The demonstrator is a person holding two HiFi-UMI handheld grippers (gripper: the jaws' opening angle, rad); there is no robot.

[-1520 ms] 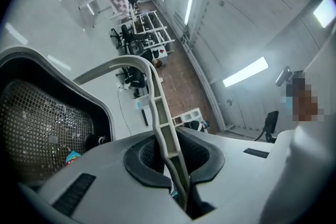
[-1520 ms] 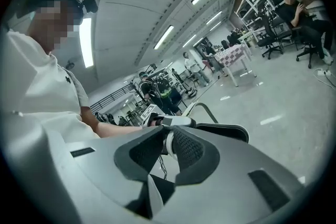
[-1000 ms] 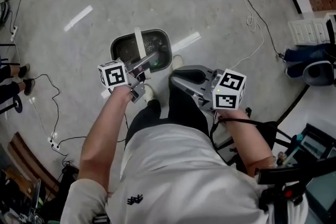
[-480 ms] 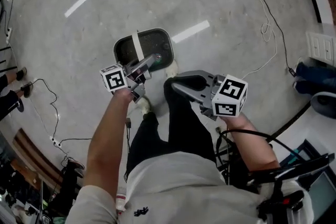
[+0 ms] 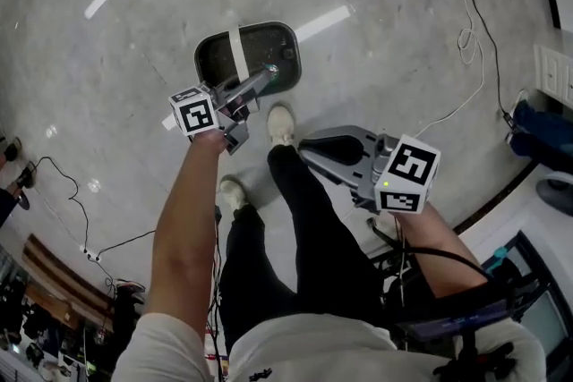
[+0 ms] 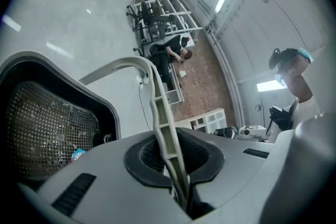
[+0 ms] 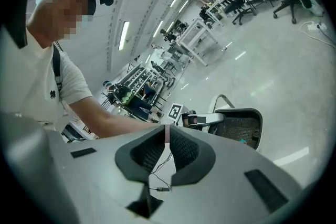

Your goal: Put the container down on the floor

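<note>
The container (image 5: 255, 58) is a dark mesh-lined bin with a pale bail handle (image 5: 238, 56). In the head view it hangs ahead of my feet, over the grey floor; whether it touches the floor I cannot tell. My left gripper (image 5: 269, 72) is shut on that handle. In the left gripper view the handle (image 6: 160, 113) runs up from between the closed pads (image 6: 149, 155), with the bin (image 6: 52, 128) at lower left. My right gripper (image 5: 306, 149) is shut with nothing in it, held level beside my right leg. From the right gripper (image 7: 167, 139) the bin (image 7: 239, 128) shows further off.
My two shoes (image 5: 281, 123) (image 5: 233, 192) stand just behind the bin. White cables (image 5: 466, 31) trail over the floor at the right, black ones (image 5: 63, 170) at the left. A white shelf unit (image 5: 555, 72) stands at the right edge. Chairs and racks (image 7: 210, 13) stand far off.
The bin has gone down and away from me with the left gripper still on its handle. My legs have straightened out, and the right gripper has dropped slightly to the right.
</note>
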